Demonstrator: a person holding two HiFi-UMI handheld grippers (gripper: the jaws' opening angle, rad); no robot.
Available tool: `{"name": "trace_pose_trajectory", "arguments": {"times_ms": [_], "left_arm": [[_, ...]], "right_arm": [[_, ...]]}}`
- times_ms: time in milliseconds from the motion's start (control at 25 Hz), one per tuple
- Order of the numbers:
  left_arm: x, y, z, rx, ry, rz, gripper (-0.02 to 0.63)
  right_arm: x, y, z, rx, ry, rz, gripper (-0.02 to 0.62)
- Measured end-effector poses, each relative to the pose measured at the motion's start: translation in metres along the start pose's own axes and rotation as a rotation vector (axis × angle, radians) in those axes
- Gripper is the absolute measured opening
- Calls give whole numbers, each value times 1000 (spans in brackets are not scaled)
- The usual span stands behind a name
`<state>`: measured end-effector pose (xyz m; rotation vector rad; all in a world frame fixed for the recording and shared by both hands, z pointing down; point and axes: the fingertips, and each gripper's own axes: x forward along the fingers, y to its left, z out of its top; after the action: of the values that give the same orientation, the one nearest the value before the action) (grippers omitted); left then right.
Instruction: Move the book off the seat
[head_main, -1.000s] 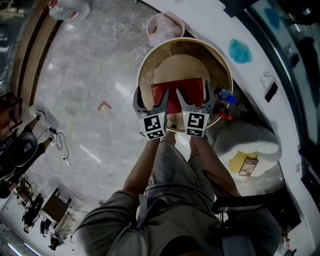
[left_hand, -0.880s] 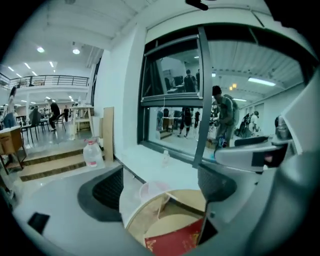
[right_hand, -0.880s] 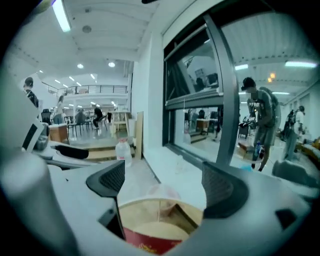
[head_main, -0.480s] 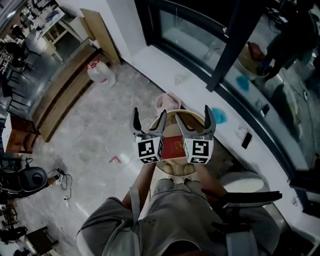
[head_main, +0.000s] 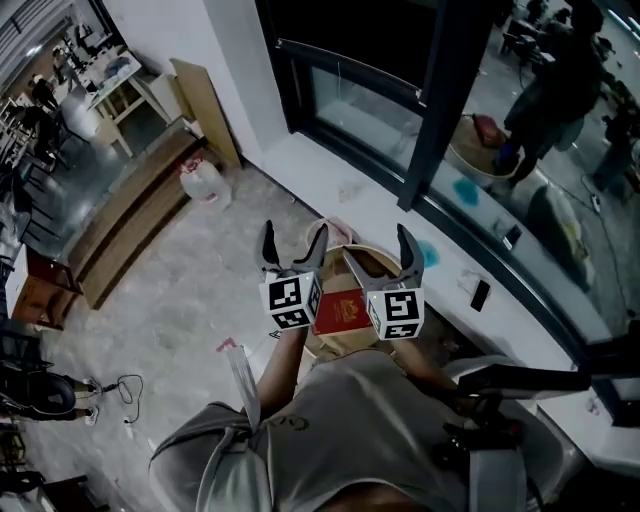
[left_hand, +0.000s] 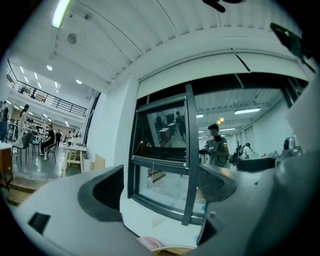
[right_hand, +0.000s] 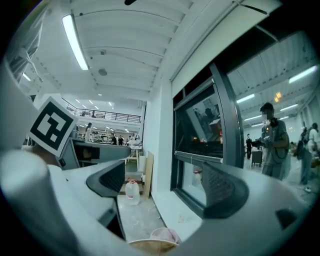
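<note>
Down on the round seat (head_main: 340, 270) the red book (head_main: 340, 311) lies untouched, since the left hand-held gripper (head_main: 292, 240) and the right hand-held gripper (head_main: 379, 249) hover level well above it, jaws wide apart and empty, seemingly before any approach

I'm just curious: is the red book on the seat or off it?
On the seat: the head view shows the book lying in the round seat.
</note>
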<state>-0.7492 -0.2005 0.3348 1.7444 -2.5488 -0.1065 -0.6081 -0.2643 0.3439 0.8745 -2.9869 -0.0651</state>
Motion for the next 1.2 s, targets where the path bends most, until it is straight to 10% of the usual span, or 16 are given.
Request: {"name": "trace_pose_trajectory", "arguments": {"times_ms": [200,480,760,1000,1200], "left_arm": [[-15,10,-2,-120,-12,-20,476],[-73,26,-44,49,225,-96,475],[-90,-21,-10,55,222,-294,475],[-73,-29,-2,44,316,-306,474],[-51,-54,32,106,223,-289,476]], "right_arm": [[-9,-29,11,-27,-6,-10,491],[-53,-77,-7,-14,114,-135,491],[-42,-79,2,-14,144,-56,491],[-59,-105,34,-139,90,-36,491],[-96,-143,3,-40,78,-116,491]]}}
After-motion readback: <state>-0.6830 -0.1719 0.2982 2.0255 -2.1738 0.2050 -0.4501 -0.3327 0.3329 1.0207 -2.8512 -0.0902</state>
